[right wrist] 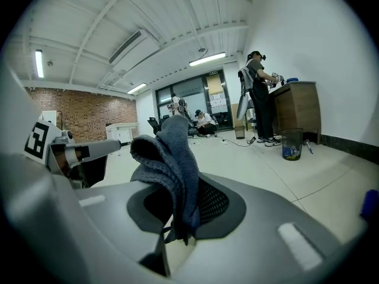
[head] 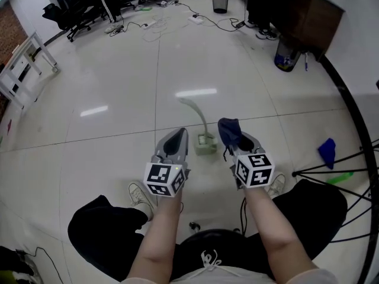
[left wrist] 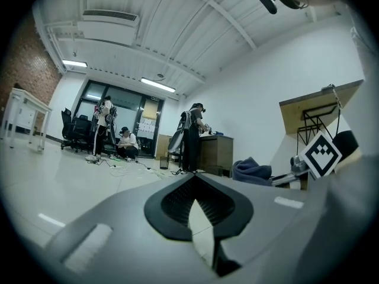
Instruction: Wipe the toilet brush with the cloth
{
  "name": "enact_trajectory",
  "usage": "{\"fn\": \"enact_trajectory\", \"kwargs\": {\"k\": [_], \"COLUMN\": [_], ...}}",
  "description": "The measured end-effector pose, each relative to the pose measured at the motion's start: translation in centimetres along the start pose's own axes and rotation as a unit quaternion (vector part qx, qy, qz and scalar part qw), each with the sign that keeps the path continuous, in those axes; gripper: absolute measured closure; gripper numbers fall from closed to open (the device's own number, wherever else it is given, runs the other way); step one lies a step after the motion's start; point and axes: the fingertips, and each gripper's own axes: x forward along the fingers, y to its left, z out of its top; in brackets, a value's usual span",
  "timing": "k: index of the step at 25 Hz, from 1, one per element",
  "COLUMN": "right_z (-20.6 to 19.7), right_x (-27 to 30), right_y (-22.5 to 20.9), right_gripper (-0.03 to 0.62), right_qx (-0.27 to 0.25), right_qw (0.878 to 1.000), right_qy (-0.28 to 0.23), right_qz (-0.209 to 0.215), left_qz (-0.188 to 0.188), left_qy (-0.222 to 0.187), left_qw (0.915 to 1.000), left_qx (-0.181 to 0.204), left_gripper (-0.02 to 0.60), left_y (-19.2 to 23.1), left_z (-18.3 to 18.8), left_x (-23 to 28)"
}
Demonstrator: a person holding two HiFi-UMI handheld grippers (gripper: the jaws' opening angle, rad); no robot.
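On the floor point(head: 118, 70), only the head view shows the toilet brush point(head: 205, 144).

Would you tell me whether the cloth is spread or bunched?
Bunched: the cloth stands crumpled in folds, pinched in the right hand-held gripper.

The left forearm point(head: 157, 236) and right forearm point(head: 267, 228) reach forward side by side, level with each other, claws pointing away from the body. The left claw point(head: 177, 136) has its jaws closed on nothing. The right claw point(head: 235, 138) is clamped on a dark blue cloth point(head: 228, 129).
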Motion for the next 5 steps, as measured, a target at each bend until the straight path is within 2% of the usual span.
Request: {"fn": "enact_trajectory", "kwargs": {"k": [5], "right_z": [-0.86], "right_x": [0.21], "right_y": [-0.39], "right_gripper": [0.522], "right_qx": [0.000], "right_qw": [1.000], "right_qy": [0.008], "right_qz": [-0.002], "left_qz": [-0.006], "left_qy": [0.004], "left_qw": [1.0000], "left_qx": [-0.007], "left_gripper": [0.575], "left_y": [-0.48], "left_z": [-0.86], "left_x": [0.43]}}
